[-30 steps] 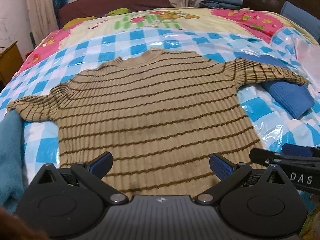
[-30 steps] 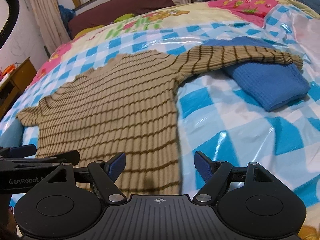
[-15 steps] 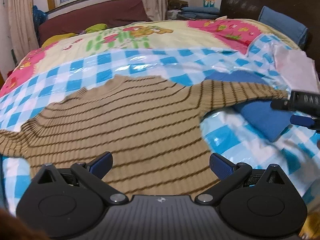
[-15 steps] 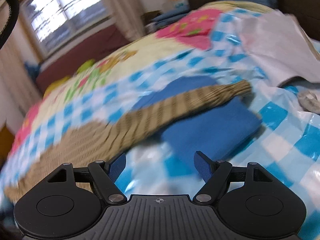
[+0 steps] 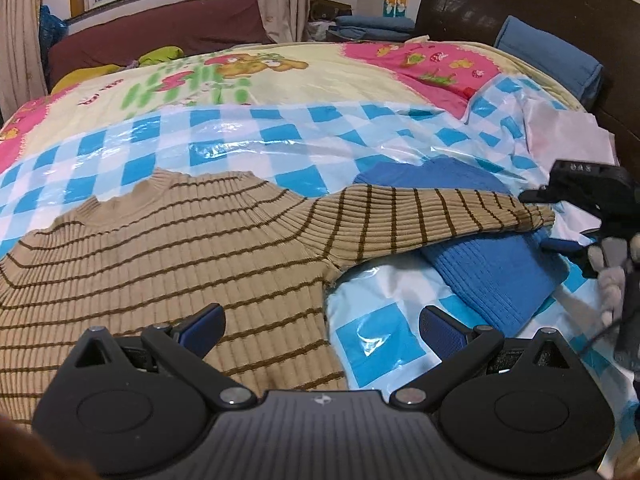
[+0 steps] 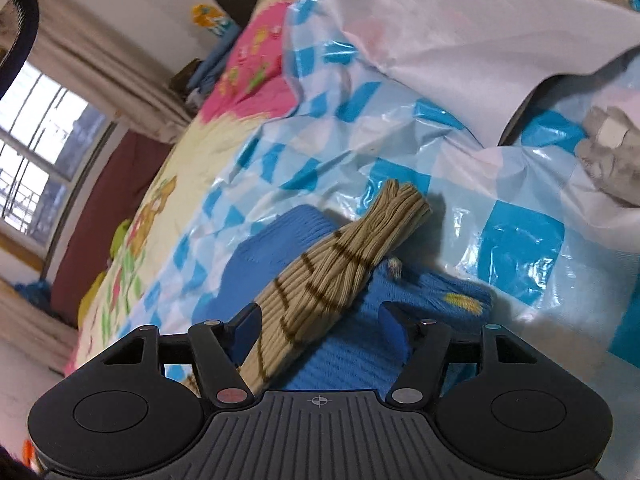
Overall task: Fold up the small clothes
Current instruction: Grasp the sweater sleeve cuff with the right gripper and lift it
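Working on the sweater (image 5: 160, 248), spread flat on the sheet (image 5: 372, 344) with its collar pointing away and one sleeve (image 5: 440, 216) stretched out sideways over a folded blue knit (image 5: 500, 272). Starting, most likely, the first fold: bringing that sleeve back across the body. Aiming the right gripper (image 6: 319, 320) along the sleeve towards the cuff (image 6: 400, 204), rolled onto its side, jaws fairly wide and just now narrowing, straddling the sleeve without yet pinching it. Hovering the left gripper (image 5: 322, 322) over the sweater's side edge below the armpit, jaws wide apart and holding nothing. For doing this step well, probably: closing on the sleeve alone, nearer the cuff than mid-length, and staying shallow enough to be missing the blue knit underneath, touching the sleeve from below and easy to be catching along with it. Lifting only a little before carrying, keeping the ribbed knit from stretching or dragging the shoulder out of line. Swinging the cuff in over the chest, laying the sleeve straight and level with the stripes. Pinning with the left gripper near the armpit meanwhile, holding the body flat and giving a clean crease at the shoulder. Watching the glossy sheet too, likely to be sliding and bunching under any sideways pull
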`<state>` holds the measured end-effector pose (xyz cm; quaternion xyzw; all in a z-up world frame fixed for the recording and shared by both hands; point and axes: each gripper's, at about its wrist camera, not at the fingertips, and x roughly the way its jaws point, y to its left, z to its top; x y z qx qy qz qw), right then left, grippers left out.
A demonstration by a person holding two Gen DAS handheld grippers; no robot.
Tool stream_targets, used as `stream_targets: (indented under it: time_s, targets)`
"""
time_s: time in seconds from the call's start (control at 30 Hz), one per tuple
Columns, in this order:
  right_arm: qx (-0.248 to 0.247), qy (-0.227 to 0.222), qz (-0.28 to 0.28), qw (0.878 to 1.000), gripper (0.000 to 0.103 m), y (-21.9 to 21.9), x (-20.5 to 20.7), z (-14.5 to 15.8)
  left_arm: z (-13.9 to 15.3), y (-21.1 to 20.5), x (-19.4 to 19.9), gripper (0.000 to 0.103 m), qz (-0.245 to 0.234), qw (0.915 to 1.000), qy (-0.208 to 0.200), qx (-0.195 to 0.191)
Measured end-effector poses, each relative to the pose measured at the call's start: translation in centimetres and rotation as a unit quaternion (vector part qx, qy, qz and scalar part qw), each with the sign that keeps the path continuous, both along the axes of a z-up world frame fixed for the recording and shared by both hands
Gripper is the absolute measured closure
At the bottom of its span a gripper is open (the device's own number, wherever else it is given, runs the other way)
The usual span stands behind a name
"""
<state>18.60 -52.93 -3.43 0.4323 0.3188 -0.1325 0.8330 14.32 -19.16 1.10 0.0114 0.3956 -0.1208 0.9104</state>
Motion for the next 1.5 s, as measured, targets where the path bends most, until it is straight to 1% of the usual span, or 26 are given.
stream_targets:
  time_s: [0.03,0.17,0.2,0.23,0.27,0.3,0.33,0.37,0.43,0.47,0.53,0.63,0.73,0.83,0.97,1.07,1.17,1.27,1.33,1.43,1.5]
  targets:
    - [0.003,0.003,-0.002,1.0,0.038,-0.1,0.3,-0.1,-0.1,-0.1,0.0,0.0,0.0,1.0,0.002,0.001]
    - [-0.011,0.032,-0.005,0.999,0.038,0.0,1.7,-0.1,-0.7,-0.1,-0.1,0.0,0.0,0.9999,0.014,-0.003]
    - [-0.014,0.034,-0.006,0.999,0.041,0.0,1.9,0.0,-0.7,0.0,-0.2,0.0,0.001,0.9999,0.016,-0.004]
    - [-0.02,0.036,-0.007,0.999,0.049,0.0,1.9,0.2,-0.8,0.1,-0.3,0.0,0.002,0.9998,0.018,-0.005]
    - [-0.031,0.038,-0.009,0.999,0.055,0.0,2.1,0.4,-0.8,0.2,-0.5,0.0,0.002,0.9998,0.02,-0.005]
    - [-0.038,0.042,-0.011,0.998,0.069,-0.1,2.3,0.5,-0.9,0.4,-0.7,0.0,0.003,0.9997,0.022,-0.006]
    - [-0.04,0.044,-0.009,0.998,0.078,-0.2,2.4,0.5,-0.9,0.5,-0.8,0.0,0.004,0.9997,0.023,-0.006]
    - [-0.04,0.046,-0.003,0.998,0.08,-0.3,2.6,0.4,-0.9,0.7,-1.0,0.0,0.005,0.9997,0.024,-0.007]
    - [-0.032,0.05,0.004,0.998,0.088,-0.7,2.9,0.1,-0.8,1.2,-1.4,0.0,0.008,0.9996,0.025,-0.009]
    - [-0.019,0.046,0.002,0.999,0.088,-1.0,2.7,-0.1,-0.7,1.4,-1.5,0.0,0.01,0.9996,0.024,-0.01]
    - [-0.002,0.02,-0.002,1.0,0.09,-1.2,1.9,0.3,-0.5,2.2,-1.9,0.0,0.018,0.9995,0.021,-0.018]
    - [-0.013,-0.028,0.011,0.999,0.091,-0.1,0.8,2.3,-0.1,3.6,-2.3,0.0,0.032,0.9987,0.014,-0.038]
    - [-0.027,-0.07,0.048,0.996,0.091,2.6,0.8,5.1,0.3,5.4,-2.7,0.0,0.046,0.9974,0.008,-0.056]
    - [-0.045,-0.105,0.102,0.988,0.091,6.9,1.8,8.2,0.5,8.0,-3.5,0.0,0.064,0.9957,-0.002,-0.066]
    - [-0.067,-0.129,0.188,0.971,0.091,14.7,4.3,11.0,0.0,12.6,-4.9,0.0,0.101,0.9927,-0.013,-0.066]
    - [-0.086,-0.133,0.261,0.952,0.091,22.2,6.1,11.9,-0.9,16.4,-6.2,0.0,0.137,0.9881,-0.019,-0.066]
    - [-0.111,-0.13,0.322,0.931,0.092,29.4,7.5,11.7,-2.1,20.0,-7.2,0.0,0.177,0.9813,-0.018,-0.073]
    - [-0.12,-0.116,0.387,0.907,0.092,36.6,8.3,10.2,-3.1,22.8,-7.9,0.0,0.206,0.9756,-0.019,-0.075]
    - [-0.14,-0.105,0.433,0.884,0.092,41.3,8.3,8.5,-3.5,24.4,-8.2,0.0,0.222,0.9718,-0.023,-0.077]
    - [-0.165,-0.072,0.495,0.85,0.092,47.4,7.8,4.8,-4.0,26.1,-8.5,0.0,0.242,0.9664,-0.027,-0.083]
    - [-0.175,-0.057,0.52,0.834,0.091,49.7,7.5,2.7,-4.4,26.8,-8.6,0.0,0.249,0.9646,-0.026,-0.084]
